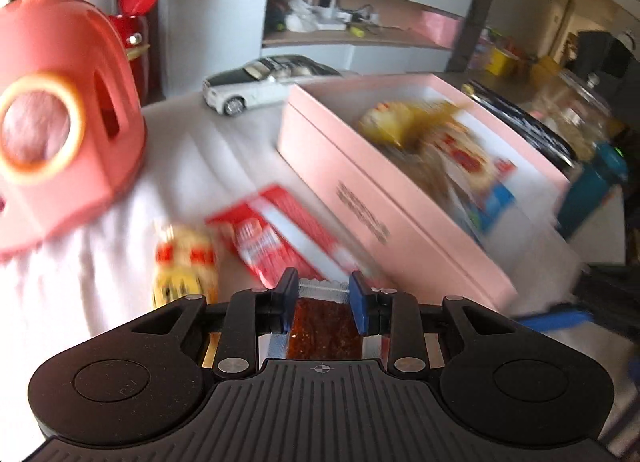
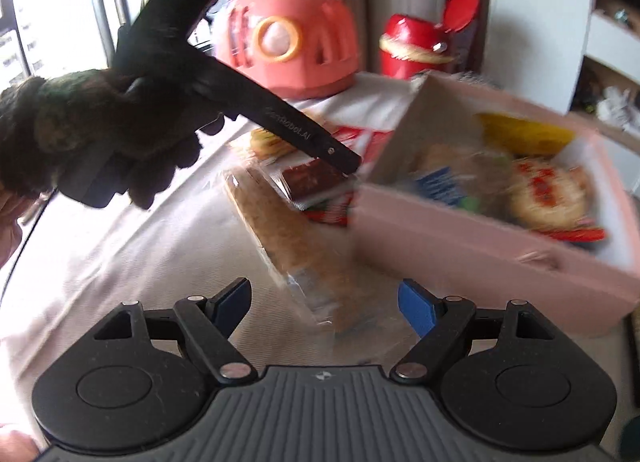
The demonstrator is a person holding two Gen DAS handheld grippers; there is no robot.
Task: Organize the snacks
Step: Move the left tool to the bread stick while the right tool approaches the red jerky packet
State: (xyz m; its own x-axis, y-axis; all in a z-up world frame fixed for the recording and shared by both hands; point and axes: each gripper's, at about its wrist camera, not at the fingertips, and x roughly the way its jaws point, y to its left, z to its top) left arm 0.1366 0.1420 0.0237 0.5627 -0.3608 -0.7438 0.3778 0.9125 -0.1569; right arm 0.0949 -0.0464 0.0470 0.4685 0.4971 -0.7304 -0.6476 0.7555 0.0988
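Note:
My left gripper point(image 1: 324, 287) is shut on a dark red-brown snack bar point(image 1: 326, 328) in a clear wrapper, low over the white cloth beside the pink box point(image 1: 404, 238). The right wrist view shows that same left gripper point(image 2: 347, 168), held by a dark gloved hand point(image 2: 100, 134), with the snack bar point(image 2: 312, 178) at its tip. My right gripper point(image 2: 324, 298) is open, and nothing is gripped. A crumbly brown snack point(image 2: 296, 246) in a clear wrapper lies just ahead of it. On the cloth there is also a red packet point(image 1: 280, 238) and a yellow-and-red snack point(image 1: 184, 262).
The pink box point(image 2: 480, 238) holds several snacks. A coral dome-shaped toy carrier point(image 1: 60, 142) and a white toy car point(image 1: 256, 86) stand at the back of the table. A red toy point(image 2: 416, 42) stands behind the box. A glass jar point(image 1: 572, 118) and a teal object point(image 1: 592, 190) are to the right.

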